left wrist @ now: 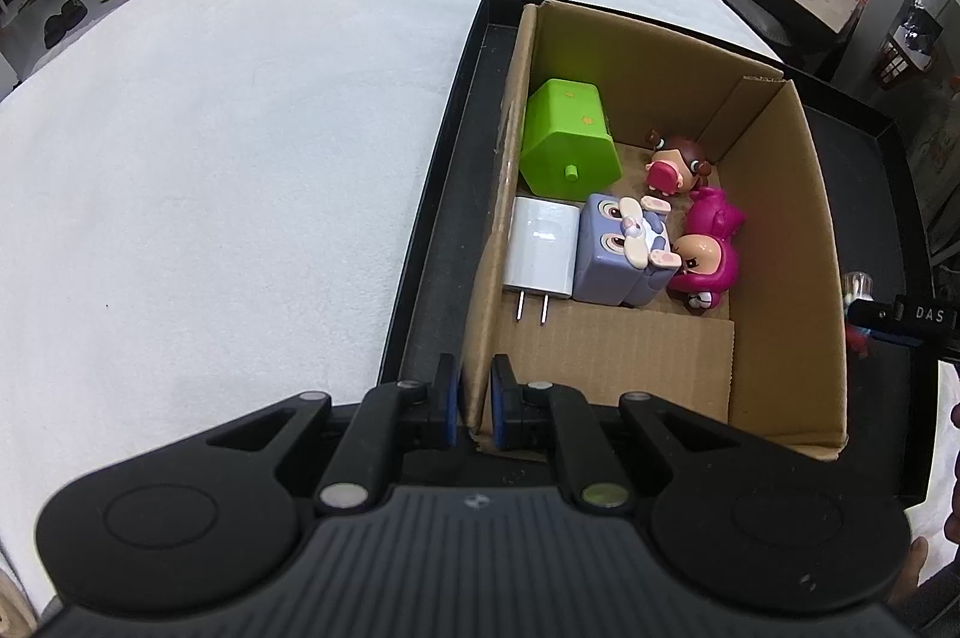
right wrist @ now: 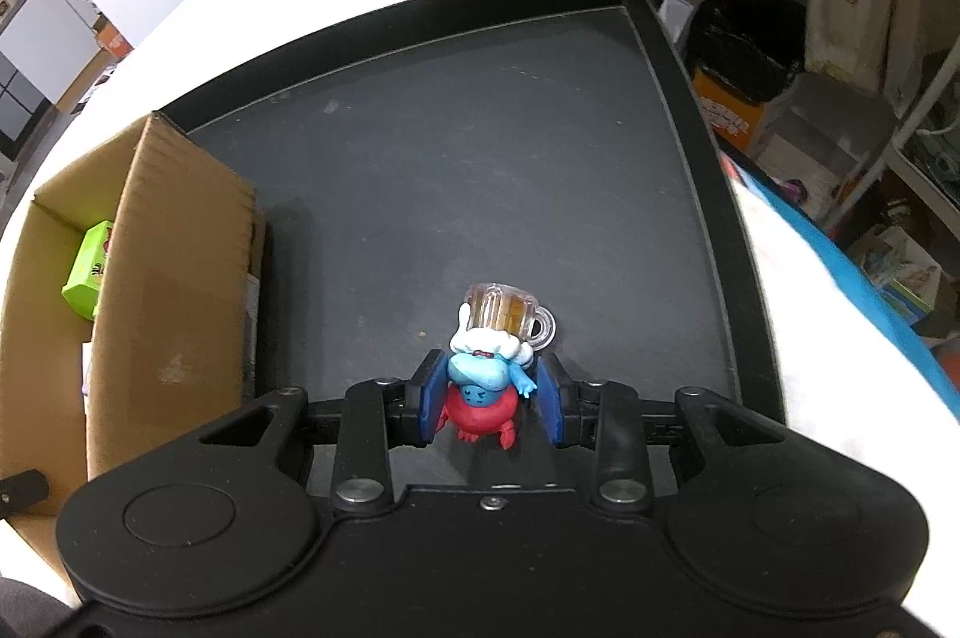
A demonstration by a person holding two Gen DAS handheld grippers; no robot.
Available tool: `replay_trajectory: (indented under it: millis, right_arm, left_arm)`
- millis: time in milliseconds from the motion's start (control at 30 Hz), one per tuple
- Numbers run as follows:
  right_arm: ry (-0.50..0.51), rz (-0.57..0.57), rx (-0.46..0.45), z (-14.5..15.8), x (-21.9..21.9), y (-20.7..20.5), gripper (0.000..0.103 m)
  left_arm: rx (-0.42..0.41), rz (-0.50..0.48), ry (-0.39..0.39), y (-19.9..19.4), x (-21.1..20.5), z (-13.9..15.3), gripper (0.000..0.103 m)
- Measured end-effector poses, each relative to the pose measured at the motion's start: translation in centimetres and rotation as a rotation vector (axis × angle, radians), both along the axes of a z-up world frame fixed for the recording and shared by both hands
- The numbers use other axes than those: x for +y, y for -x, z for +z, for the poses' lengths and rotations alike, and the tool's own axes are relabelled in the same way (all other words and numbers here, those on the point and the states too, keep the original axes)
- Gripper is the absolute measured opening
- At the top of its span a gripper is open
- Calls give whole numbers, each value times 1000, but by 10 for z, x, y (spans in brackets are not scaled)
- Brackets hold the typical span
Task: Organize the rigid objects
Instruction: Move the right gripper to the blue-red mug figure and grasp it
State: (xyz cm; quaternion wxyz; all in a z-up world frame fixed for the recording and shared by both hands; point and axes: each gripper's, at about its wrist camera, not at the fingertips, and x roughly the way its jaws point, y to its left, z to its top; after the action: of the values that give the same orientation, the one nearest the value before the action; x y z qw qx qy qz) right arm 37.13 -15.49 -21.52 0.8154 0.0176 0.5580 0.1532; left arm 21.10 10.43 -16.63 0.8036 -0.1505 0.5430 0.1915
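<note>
White cloth (left wrist: 210,158), cardboard box (left wrist: 774,218) hiding green block (right wrist: 90,272), figurine (right wrist: 489,374) between right gripper (right wrist: 491,404) pads

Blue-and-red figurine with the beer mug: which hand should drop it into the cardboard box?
Right. The right gripper already grips the figurine over the black tray; the left gripper is clamped on the cardboard box wall.

A counter (left wrist: 210,158) covered by a white cloth is seen, and a shallow black tray (right wrist: 690,56) is set directly on it toward one side. The cloth beside the tray is left bare. Inside the tray, a cardboard box (left wrist: 780,248) is placed against one edge, and a small blue-and-red figurine (right wrist: 483,386) is seen over the dark tray floor beside it.
</note>
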Motion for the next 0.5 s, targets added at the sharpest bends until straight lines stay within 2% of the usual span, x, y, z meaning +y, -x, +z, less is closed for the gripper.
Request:
replay_trajectory:
  millis: [100,167,300,367,500]
  right_arm:
    - [-24,-28,4,2,-6,0,37]
    - [-31,-60,5,2,-11,-2,42]
    - [-33,-96,17,-2,-13,-2,45]
    - [-19,-95,15,-3,-9,-1,54]
    - [8,-81,3,-6,3,3,55]
  left_arm:
    - [-3,3,6,1,1,0,10]
    - [-6,5,10,1,2,0,10]
    - [-16,5,21,4,4,0,10]
    - [-21,5,27,5,5,0,10]
    - [-27,2,36,6,6,0,10]
